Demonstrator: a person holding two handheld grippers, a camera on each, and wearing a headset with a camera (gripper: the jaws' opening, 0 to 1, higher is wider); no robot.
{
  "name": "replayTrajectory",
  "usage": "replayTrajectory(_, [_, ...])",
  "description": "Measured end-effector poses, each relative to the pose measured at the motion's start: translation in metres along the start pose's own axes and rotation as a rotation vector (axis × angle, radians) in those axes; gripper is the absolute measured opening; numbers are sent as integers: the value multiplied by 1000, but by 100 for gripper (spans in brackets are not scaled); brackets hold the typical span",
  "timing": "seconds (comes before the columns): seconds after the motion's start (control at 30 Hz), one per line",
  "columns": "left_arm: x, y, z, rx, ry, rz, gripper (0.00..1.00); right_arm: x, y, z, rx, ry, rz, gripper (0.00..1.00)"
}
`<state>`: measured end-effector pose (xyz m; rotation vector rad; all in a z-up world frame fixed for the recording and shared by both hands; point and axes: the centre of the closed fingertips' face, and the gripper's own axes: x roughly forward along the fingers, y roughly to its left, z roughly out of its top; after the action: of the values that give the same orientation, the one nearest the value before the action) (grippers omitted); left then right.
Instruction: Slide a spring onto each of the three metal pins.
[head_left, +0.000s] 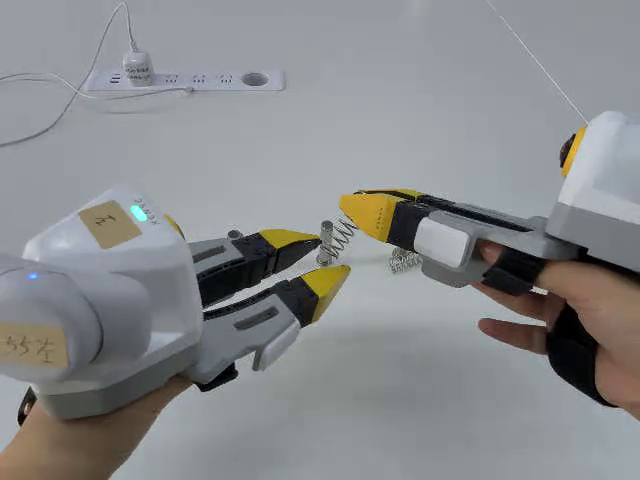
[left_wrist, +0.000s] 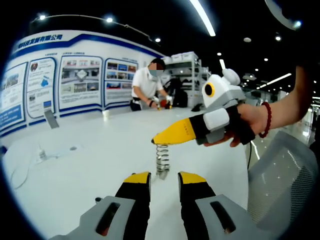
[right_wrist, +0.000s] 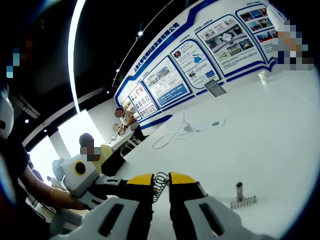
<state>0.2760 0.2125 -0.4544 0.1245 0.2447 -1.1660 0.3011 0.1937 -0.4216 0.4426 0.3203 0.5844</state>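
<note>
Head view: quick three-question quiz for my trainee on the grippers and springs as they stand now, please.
1. True or false: the left gripper has its jaws open.
2. Multiple choice: the right gripper holds A) a spring, B) a pin, C) a cable.
3. Fill in: a second spring lies on its side on the ____.
Key: 1 true. 2 A: the spring is pinched between its jaws, lower end by a pin. 3 table.
</note>
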Motion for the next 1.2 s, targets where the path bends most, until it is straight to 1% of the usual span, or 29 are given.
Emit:
replayTrajectory(0.03, [-1,2,-3,-2,12,12,25,1,-1,0,-14,3,-8,12])
replayTrajectory(0.17, [-3,7,-8,-4,37,47,33,5,-7,2,-71,0,-38,12])
replayTrajectory(0.2, [-5,9,-10,-11,46,55,35,6,-10,2,-95,5,-49,12])
replayTrajectory(0.27, [-7,13,-12,-13,52,70,38,9,-10,0,-127,22,-50,12])
replayTrajectory(0.37, [-11,18,-15,-15,65,91,42,12,-13,-1,-174,29,-60,12])
replayTrajectory(0.4, [-12,20,-16,-15,67,99,44,13,-14,0,-174,27,-63,12])
replayTrajectory(0.5, [-16,28,-19,-23,72,136,49,17,-17,0,-202,34,-73,12])
replayTrajectory(0.53, [-17,31,-19,-20,74,153,51,18,-18,0,-219,37,-77,12])
replayTrajectory(0.6, [-20,34,-21,-20,76,170,55,21,-21,0,-251,44,-88,12])
replayTrajectory(0.67, [-21,36,-22,-22,80,180,58,23,-21,0,-256,42,-89,12])
replayTrajectory(0.87, [-25,42,-27,-32,92,210,64,29,-29,2,-308,50,-113,12])
replayTrajectory(1.1, [-27,46,-30,-41,99,230,72,36,-39,1,-346,62,-133,13])
replayTrajectory(1.2, [-27,46,-31,-45,101,233,76,38,-44,0,-354,66,-152,13])
